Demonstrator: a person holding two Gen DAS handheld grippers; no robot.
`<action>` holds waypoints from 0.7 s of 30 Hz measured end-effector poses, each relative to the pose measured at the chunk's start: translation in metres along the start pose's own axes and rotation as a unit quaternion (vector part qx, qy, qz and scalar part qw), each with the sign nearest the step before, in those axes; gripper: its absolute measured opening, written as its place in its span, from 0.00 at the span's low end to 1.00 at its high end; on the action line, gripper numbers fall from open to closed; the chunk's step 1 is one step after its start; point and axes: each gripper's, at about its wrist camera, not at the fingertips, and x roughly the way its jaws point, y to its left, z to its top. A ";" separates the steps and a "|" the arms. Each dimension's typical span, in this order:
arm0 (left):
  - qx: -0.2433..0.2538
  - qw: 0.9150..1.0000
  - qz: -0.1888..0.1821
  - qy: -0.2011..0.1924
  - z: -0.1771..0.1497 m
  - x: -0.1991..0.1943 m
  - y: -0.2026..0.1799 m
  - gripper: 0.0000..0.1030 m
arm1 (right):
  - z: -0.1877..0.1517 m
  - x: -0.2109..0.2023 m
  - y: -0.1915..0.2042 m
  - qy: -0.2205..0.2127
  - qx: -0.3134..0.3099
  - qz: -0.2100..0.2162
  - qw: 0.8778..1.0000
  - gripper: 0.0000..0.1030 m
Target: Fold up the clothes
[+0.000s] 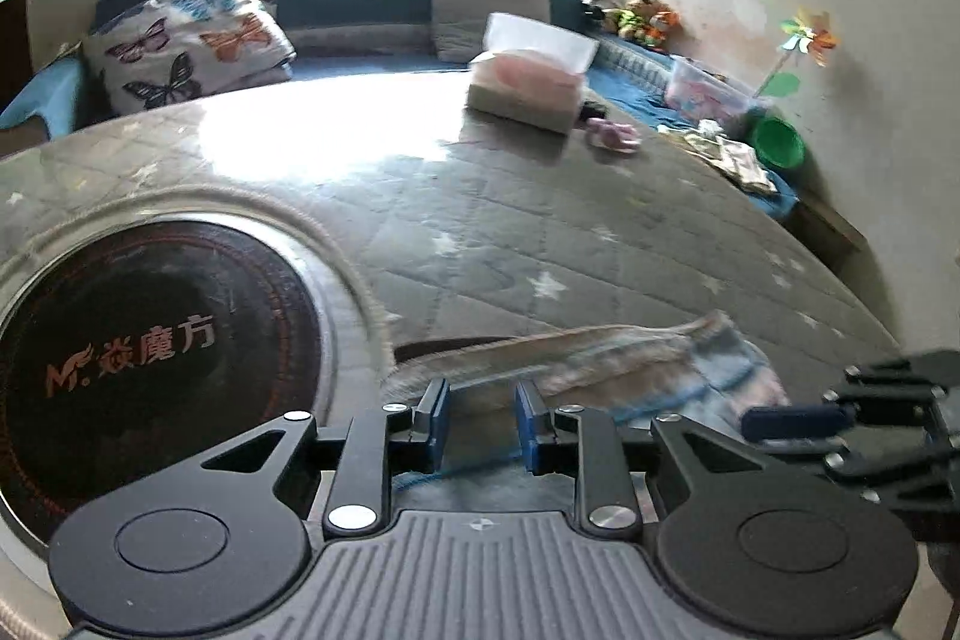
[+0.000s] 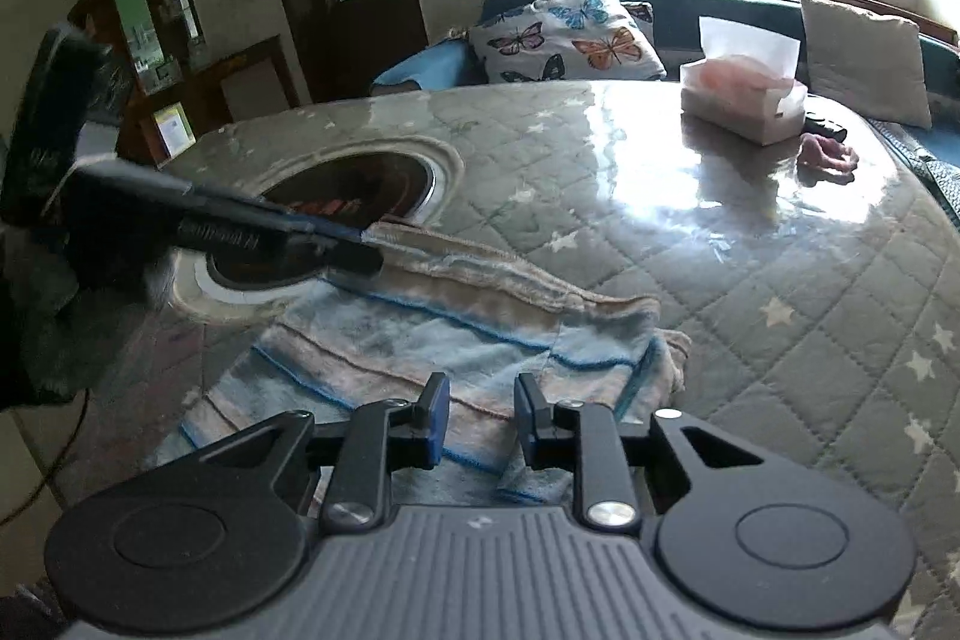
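Garment (image 2: pixel 456 340) on table (image 2: pixel 780 280) beside inset burner (image 2: pixel 354 196), tissue box (image 2: pixel 744 100) at far edge, pillow (image 2: pixel 564 34) behind.

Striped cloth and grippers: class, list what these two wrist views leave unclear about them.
- Striped cloth: near edge hidden behind the right gripper body in the right wrist view; smeared by blur in the left wrist view.
- Left gripper: fingers apart with cloth between them, contact unclear. In the right wrist view its tip looks to meet the cloth's far edge, but blur hides any grip.
- Garment type: bunched, cannot tell.

The left gripper (image 2: pixel 360 244) is motion-blurred, its grip on the cloth (image 2: pixel 456 340) unclear.
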 end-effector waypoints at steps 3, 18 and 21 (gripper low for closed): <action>-0.012 1.000 0.007 0.008 -0.003 0.009 0.009 0.18 | -0.003 0.005 -0.002 0.005 0.002 -0.002 1.000 0.22; 0.000 1.000 0.007 -0.001 0.002 0.001 0.005 0.18 | 0.017 0.023 -0.032 -0.005 0.027 -0.034 0.999 0.23; 0.002 1.000 0.009 0.000 0.002 0.001 0.005 0.18 | 0.017 0.019 -0.032 -0.009 0.030 -0.035 0.999 0.24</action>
